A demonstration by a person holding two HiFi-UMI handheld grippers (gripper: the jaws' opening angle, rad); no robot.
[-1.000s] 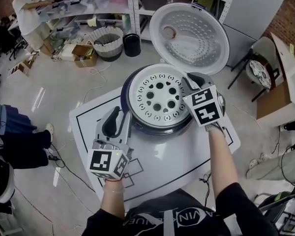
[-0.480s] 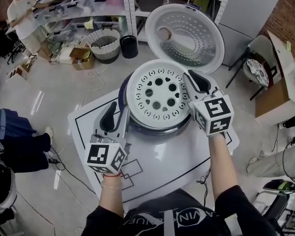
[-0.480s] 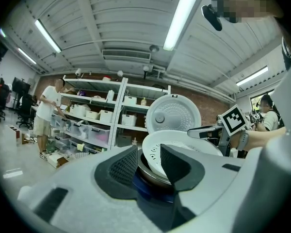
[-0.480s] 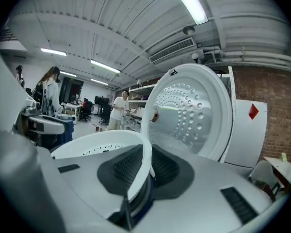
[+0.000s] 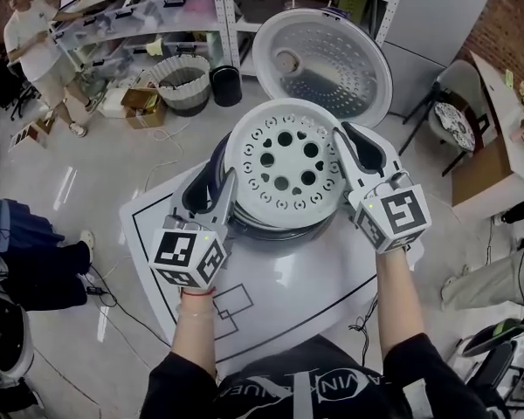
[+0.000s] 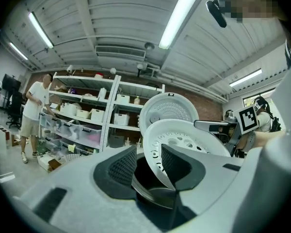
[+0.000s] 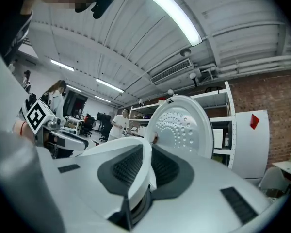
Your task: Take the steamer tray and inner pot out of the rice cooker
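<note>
The white perforated steamer tray (image 5: 284, 168) hangs tilted above the dark rice cooker (image 5: 217, 160), whose round lid (image 5: 323, 55) stands open behind. My right gripper (image 5: 345, 157) is shut on the tray's right rim; in the right gripper view both pads pinch that white rim (image 7: 141, 176). My left gripper (image 5: 215, 186) is at the cooker's left side, its jaws opening. In the left gripper view the tray's edge (image 6: 157, 157) runs between the pads with a gap on one side. The inner pot's metal rim (image 6: 153, 191) shows below it. The tray hides most of the pot in the head view.
The cooker stands on a white mat with black lines (image 5: 288, 295). Behind it are shelves (image 5: 157, 7), a woven basket (image 5: 183, 77), a black bin (image 5: 225, 84) and a person (image 5: 35, 42) at the far left. A chair (image 5: 458, 116) is at the right.
The tray has risen out of the cooker with my right gripper and tilted. My left gripper has moved in toward the cooker's left rim.
</note>
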